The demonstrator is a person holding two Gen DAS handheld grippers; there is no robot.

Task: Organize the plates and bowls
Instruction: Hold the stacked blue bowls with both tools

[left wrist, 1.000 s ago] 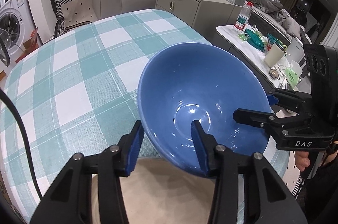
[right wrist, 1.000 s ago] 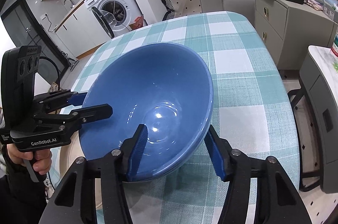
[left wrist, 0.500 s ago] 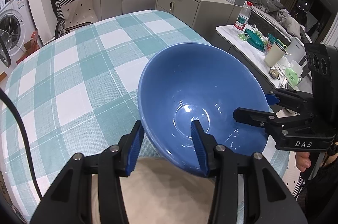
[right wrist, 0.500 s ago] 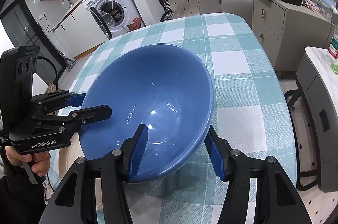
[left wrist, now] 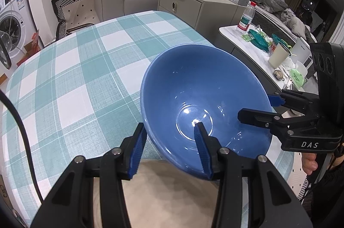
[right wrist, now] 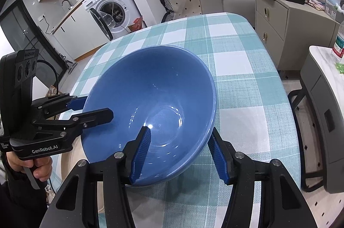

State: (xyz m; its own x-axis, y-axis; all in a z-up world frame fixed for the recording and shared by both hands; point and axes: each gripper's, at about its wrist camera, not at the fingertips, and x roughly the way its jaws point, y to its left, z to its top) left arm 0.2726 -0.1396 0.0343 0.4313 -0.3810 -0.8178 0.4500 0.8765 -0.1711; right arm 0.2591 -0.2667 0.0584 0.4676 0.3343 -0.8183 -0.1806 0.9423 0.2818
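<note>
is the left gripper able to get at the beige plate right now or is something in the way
Probably not as things stand: the left gripper is clamped over the blue bowl rim, as is the right gripper, and the bowl sits over much of the beige plate.

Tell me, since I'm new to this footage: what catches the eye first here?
A big blue bowl fills the middle, held tilted above the checked tablecloth. Both tongs grip its rim from opposite sides, each with one finger inside and one outside: the left tongs at the bowl's near-left edge, the right tongs at its near-right. Under the bowl lies a beige plate.
</note>
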